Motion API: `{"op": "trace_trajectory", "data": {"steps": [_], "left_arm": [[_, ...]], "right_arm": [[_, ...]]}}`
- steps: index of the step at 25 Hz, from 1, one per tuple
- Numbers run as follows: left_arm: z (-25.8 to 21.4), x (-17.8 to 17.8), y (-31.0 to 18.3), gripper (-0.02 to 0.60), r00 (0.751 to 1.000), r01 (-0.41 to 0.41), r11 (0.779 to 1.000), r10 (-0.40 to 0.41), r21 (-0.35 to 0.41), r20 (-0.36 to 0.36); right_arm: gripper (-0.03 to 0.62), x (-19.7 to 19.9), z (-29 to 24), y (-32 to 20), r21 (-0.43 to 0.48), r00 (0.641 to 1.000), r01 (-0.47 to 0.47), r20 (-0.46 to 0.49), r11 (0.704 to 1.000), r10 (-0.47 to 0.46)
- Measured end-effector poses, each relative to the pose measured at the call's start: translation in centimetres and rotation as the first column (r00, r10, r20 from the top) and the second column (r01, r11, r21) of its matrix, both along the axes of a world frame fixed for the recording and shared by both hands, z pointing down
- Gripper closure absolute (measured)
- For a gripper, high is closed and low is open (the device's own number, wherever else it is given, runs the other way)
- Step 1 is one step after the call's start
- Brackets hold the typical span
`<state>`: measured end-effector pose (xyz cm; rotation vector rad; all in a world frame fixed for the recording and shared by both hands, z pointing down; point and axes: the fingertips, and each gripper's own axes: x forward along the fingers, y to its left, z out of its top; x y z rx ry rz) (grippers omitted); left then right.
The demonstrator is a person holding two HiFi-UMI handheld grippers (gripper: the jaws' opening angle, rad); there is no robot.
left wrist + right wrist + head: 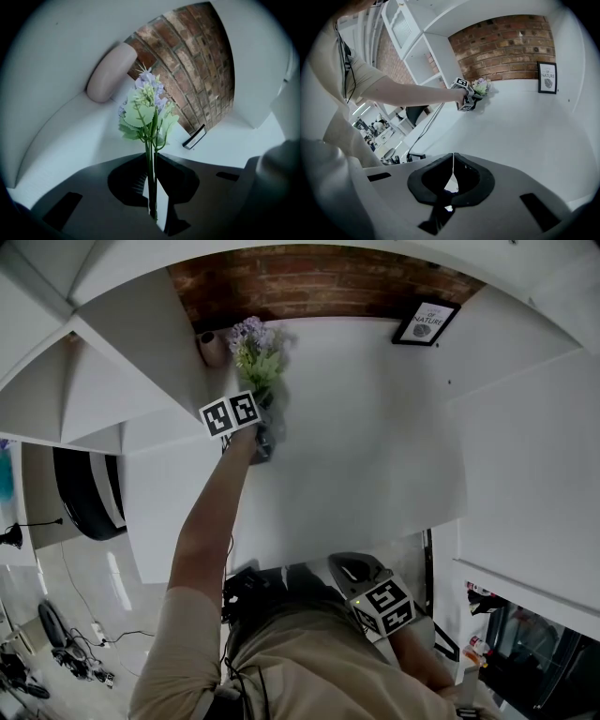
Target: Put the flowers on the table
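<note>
A small bunch of artificial flowers (147,110), with purple blooms and pale green leaves, has its thin stems pinched in my left gripper (152,161), which is shut on them. In the head view the flowers (255,351) stand over the far left part of the white table (375,427), with the left gripper (261,423) reaching in from below them. The right gripper view shows the flowers (481,86) far across the table. My right gripper (453,157) is shut with nothing in it; it stays low by my body (349,568).
A pale pink vase (108,72) stands at the back left corner against the brick wall (192,70), also visible in the head view as the vase (212,346). A framed "nature" print (426,322) leans at the back right. White shelves (103,381) flank the table on the left.
</note>
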<state>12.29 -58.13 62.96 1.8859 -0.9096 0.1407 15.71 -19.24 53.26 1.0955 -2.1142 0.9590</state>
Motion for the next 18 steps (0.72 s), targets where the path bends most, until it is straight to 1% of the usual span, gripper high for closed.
{"op": "trace_trajectory", "data": {"steps": [1, 2, 3, 4, 8, 10, 13, 15, 18], "left_arm": [[0.0, 0.0, 0.1, 0.567, 1.000, -0.010, 1.000, 0.010, 0.008, 0.026], [0.0, 0.0, 0.2, 0.533, 0.999, -0.020, 1.000, 0.019, 0.015, 0.051], [-0.1, 0.0, 0.3, 0.444, 0.997, -0.030, 0.999, 0.028, 0.021, 0.072], [-0.2, 0.1, 0.5, 0.418, 0.995, -0.039, 0.999, 0.037, 0.024, 0.092], [-0.2, -0.3, 1.3, 0.401, 0.983, -0.069, 0.997, 0.061, 0.039, 0.174], [-0.6, -0.8, 1.3, 0.371, 0.978, -0.072, 0.996, 0.059, 0.060, 0.201], [-2.2, -1.2, 1.2, 0.327, 0.977, -0.067, 0.991, 0.042, 0.117, 0.210], [-3.8, -1.3, 1.4, 0.324, 0.974, -0.087, 0.982, 0.049, 0.168, 0.220], [-6.3, -1.6, 2.6, 0.324, 0.973, -0.128, 0.962, 0.075, 0.239, 0.220]], "right_arm": [[0.572, 0.1, 0.0, 0.0, 0.000, 1.000, 0.000, -0.001, 1.000, 0.000], [0.572, 0.3, 0.0, 0.0, 0.001, 1.000, 0.002, -0.002, 1.000, -0.002], [0.572, 0.4, 0.0, 0.0, 0.003, 1.000, 0.003, -0.001, 1.000, -0.003], [0.572, 0.5, 0.0, 0.0, 0.004, 1.000, 0.002, 0.001, 1.000, -0.002], [0.572, -0.1, -0.2, -0.4, 0.016, 1.000, 0.011, 0.015, 1.000, -0.011], [0.572, -0.4, -0.4, -0.8, 0.027, 1.000, 0.023, 0.020, 0.999, -0.023], [0.572, -0.5, -0.7, -0.8, 0.037, 0.999, 0.040, 0.021, 0.999, -0.041], [0.572, -0.7, -0.8, -0.7, 0.045, 0.998, 0.058, 0.020, 0.997, -0.059], [0.572, -1.0, -1.0, -0.7, 0.058, 0.996, 0.086, 0.019, 0.995, -0.087]]}}
